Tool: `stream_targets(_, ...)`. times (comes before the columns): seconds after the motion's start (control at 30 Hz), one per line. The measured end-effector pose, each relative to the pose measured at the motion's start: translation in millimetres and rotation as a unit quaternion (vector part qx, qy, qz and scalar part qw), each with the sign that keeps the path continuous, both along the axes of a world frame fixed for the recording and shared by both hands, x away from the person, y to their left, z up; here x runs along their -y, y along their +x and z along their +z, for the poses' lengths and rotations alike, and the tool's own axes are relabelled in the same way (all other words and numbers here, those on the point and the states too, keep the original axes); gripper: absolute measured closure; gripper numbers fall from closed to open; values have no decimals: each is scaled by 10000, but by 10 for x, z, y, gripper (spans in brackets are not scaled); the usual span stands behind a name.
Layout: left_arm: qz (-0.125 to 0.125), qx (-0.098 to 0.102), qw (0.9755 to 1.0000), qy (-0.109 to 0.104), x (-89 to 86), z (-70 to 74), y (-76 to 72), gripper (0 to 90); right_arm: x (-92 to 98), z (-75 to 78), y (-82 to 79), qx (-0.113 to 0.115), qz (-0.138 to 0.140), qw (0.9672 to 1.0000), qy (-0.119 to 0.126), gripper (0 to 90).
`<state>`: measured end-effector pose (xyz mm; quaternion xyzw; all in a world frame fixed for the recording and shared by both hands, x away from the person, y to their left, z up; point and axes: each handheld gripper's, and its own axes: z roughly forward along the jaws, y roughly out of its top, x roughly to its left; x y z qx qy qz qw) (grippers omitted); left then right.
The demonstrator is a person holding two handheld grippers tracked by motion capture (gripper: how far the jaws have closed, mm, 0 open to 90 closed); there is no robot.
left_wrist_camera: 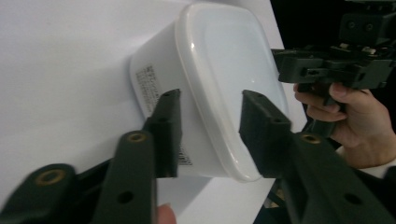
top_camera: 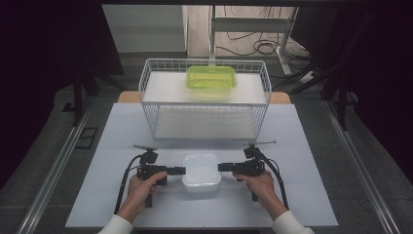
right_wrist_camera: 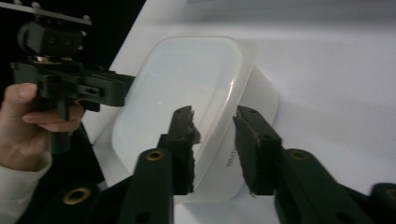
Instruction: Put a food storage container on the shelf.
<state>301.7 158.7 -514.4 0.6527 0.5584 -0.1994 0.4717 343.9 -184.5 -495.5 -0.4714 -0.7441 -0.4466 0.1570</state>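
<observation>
Your left gripper (top_camera: 181, 170) and right gripper (top_camera: 221, 167) flank white lidded container (top_camera: 201, 171) at table's (top_camera: 107, 195) near edge; jaws straddle its rim, narrowed, grip contact unclear.

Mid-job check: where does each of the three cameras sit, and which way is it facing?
High view: above the person's side, looking forward and down on the table; forearms, left gripper, right gripper.
Left gripper view: rides the left gripper, facing the white lidded container; its jaws straddle the rim; other hand beyond.
Right gripper view: rides the right gripper, facing the container's opposite end.
Shared: both gripper views show the container and the opposite gripper.
</observation>
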Motion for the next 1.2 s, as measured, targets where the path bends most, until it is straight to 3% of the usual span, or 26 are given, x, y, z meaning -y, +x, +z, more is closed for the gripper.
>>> stream_targets(0.23, 42, -20, 10000, 9, -2, -2, -4, 687, 32, -36, 8, -280, -76, 9993, 229, 725)
stream_targets(0.53, 25, -7, 10000, -21, -8, -12, -1, 685, 37, -63, 40, -458, -3, 9985, 292, 684)
stream_targets(0.73, 6, 23, 10000, -26, -3, -26, 3, 670, 10, -91, 45, -521, 45, 9982, 282, 651)
stream_targets(1.07, 99, 82, 9999, 11, 8, 11, -28, 698, 17, -55, 14, -569, -56, 9980, 252, 701)
stream_targets(1.2, 198, 202, 9996, 7, -14, 62, -52, 738, 23, -15, -12, -419, -123, 9986, 314, 738)
